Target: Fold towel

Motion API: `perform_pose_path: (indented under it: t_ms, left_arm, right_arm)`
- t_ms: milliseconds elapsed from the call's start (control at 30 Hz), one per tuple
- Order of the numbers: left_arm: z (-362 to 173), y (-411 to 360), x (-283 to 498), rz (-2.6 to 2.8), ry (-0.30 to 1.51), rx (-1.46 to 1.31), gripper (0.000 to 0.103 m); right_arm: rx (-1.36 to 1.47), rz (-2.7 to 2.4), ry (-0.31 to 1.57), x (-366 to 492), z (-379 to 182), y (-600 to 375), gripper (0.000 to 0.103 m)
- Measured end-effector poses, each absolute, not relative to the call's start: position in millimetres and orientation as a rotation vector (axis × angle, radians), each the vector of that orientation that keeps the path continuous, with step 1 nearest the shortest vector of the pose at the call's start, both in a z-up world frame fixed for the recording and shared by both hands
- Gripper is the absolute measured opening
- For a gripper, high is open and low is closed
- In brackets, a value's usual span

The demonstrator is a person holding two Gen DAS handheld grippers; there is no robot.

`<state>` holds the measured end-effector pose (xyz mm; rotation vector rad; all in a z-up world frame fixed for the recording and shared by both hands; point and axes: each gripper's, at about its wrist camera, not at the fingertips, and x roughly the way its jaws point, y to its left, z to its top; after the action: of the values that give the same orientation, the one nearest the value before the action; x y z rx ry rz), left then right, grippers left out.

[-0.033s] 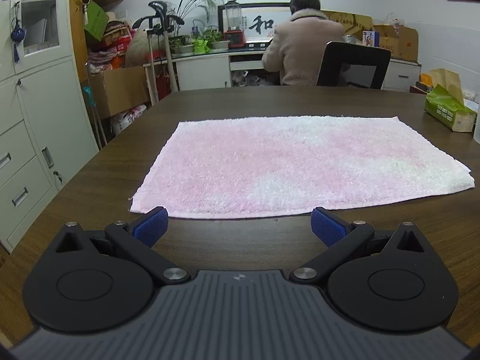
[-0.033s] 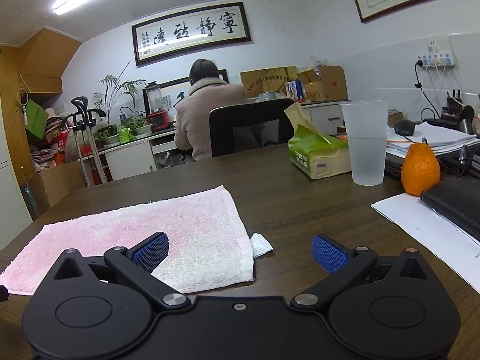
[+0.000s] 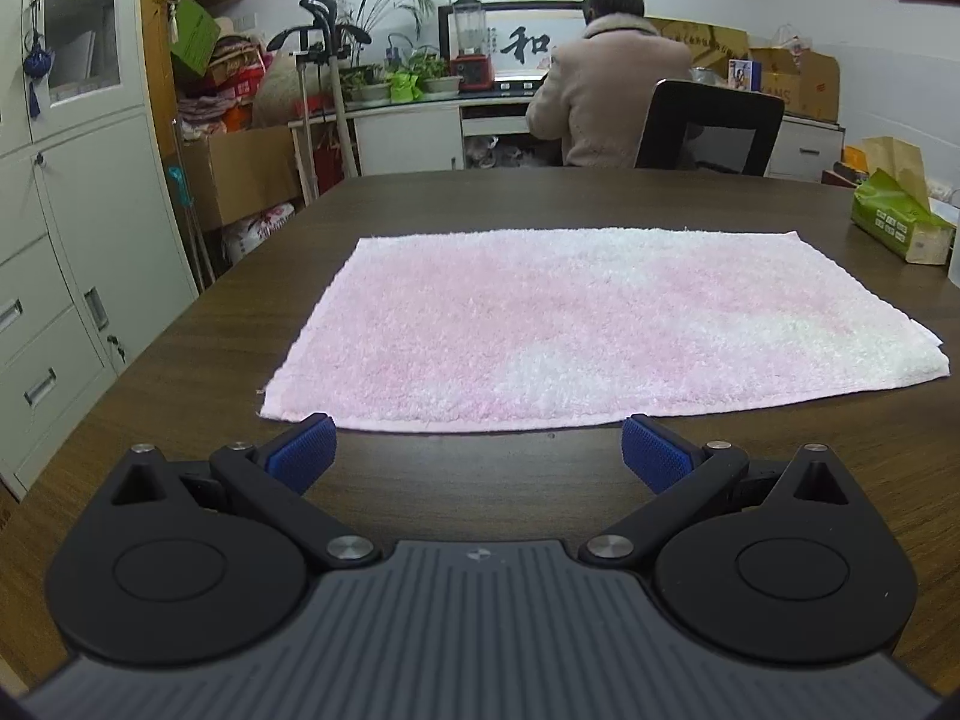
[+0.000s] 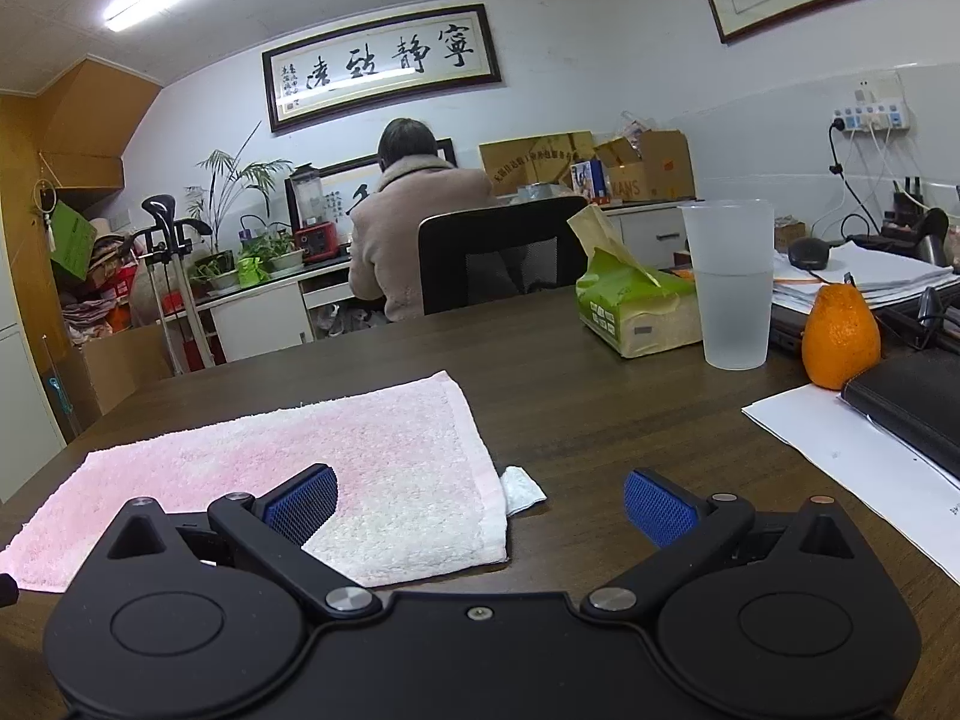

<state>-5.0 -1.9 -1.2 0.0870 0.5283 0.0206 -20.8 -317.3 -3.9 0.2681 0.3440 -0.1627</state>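
While the pink towel point(image 3: 576, 324) is spread flat on the dark wooden bench point(image 3: 540, 198), both tongs are held spread wide with nothing gripped between them. In the left wrist view, the left tongs point(image 3: 478, 453) are seen just short of the towel's near edge, the left blue pad point(image 3: 302, 456) lying at the towel's near left corner and the right pad beside the bare wood in front of the hem; whether the pad touches the cloth cannot be told. The towel is shown as a single flat layer, pinker in the middle and whiter toward its right side, with a slightly rumpled right near corner. In the right wrist view, the right tongs point(image 4: 480, 501) are placed over the towel's point(image 4: 288, 468) right near corner, the left pad point(image 4: 300, 504) being seen against the cloth and the right pad against bare bench. A small white tag or scrap point(image 4: 523, 489) is seen poking out just beside the towel's right edge. Farther right on the bench, a green tissue pack point(image 4: 630, 306), a frosted plastic cup point(image 4: 733, 282), an orange fruit point(image 4: 840, 336), a black notebook point(image 4: 912, 408) and sheets of paper point(image 4: 840, 450) are set well apart from the towel. Beyond the bench, a person point(image 4: 414, 228) in a beige coat is seated at a desk, facing away.
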Motion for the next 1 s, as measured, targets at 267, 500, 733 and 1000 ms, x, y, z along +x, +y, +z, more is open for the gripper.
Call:
perform_pose_path:
  t_ms: [267,500,733,1000]
  left_arm:
    - [-7.7,-8.9,-28.5,0.006,0.500,0.096,0.103]
    - [-3.8,27.8,-27.2,-0.030,0.538,-0.031,0.103]
    - [-3.2,40.8,-26.2,-0.028,0.526,-0.052,0.103]
    - [-6.0,56.8,-17.4,0.002,0.535,-0.059,0.103]
  right_arm:
    - [0.217,-0.163,0.325,-24.5,-0.5,-308.5,0.102]
    - [0.197,-0.168,0.326,-24.0,-0.7,-306.6,0.102]
    - [0.181,-0.169,0.325,-23.9,-1.9,-304.3,0.102]
    - [0.199,-0.162,0.334,-25.7,-1.8,-305.8,0.102]
